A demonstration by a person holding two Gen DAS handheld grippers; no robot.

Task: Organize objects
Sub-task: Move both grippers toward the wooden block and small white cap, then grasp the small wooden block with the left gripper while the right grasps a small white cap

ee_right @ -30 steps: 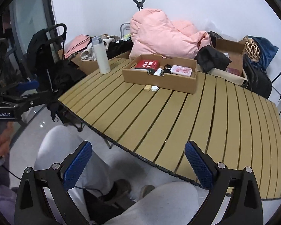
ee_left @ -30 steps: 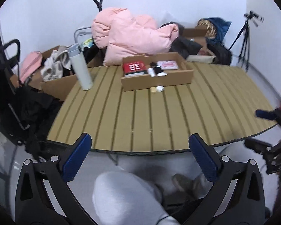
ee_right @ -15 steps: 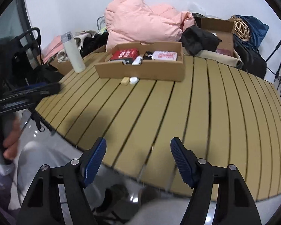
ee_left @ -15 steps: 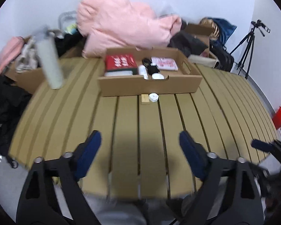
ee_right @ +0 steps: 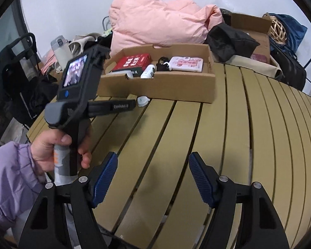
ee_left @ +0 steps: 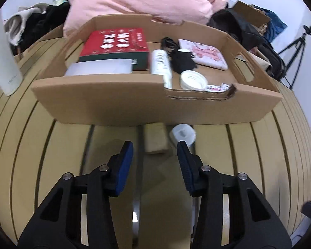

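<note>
With released left fingers (ee_left: 154, 152) just narrowed and nothing between them, centre them on the small tan rectangular block (ee_left: 155, 138) at twelve o'clock before clenching.

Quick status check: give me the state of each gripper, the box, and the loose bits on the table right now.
Left gripper: open, jaws have just been closing, nothing between them.
Right gripper: open, empty.
Cardboard box: open-topped, holding items.
Tan block: lying on the table outside the box.
Small white round container: on the table beside the block.
White bottle: lying on its side in the box.

"GenRobot.AI" on left claw (ee_right: 132, 105)
</note>
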